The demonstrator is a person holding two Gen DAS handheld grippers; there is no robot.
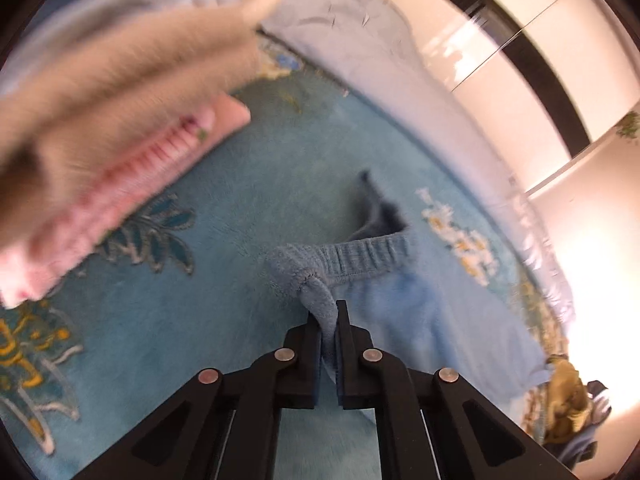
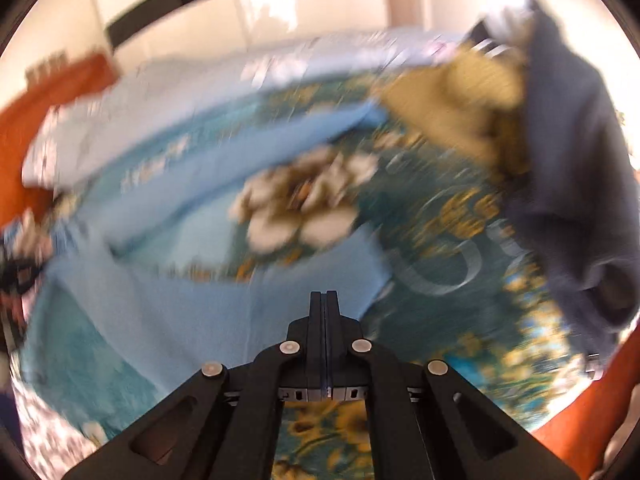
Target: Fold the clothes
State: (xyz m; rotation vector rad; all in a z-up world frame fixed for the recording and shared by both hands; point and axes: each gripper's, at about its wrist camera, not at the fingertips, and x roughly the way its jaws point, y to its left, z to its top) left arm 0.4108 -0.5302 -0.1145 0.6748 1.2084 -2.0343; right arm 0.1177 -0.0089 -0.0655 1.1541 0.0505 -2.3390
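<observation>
Light-blue fleece pants (image 1: 404, 300) spread on a teal floral blanket (image 1: 168, 320), waistband corner clamped in the left tool (image 1: 329, 320).

Right tool (image 2: 325, 300) is clenched on nothing visible. Cream walls behind; beige and pink folded clothes (image 1: 120, 128) stacked nearby, dark heap (image 2: 572, 168) on the right.

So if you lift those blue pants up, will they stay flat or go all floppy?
Probably floppy: the blue pants bunch into a soft wad where the left gripper pinches the waistband. They look fuzzy, so likely light and not slippery. The legs would probably dangle.

Both grippers: matte black linkage arms, silver pivot screws, flat black fingers (image 1: 342, 320).
</observation>
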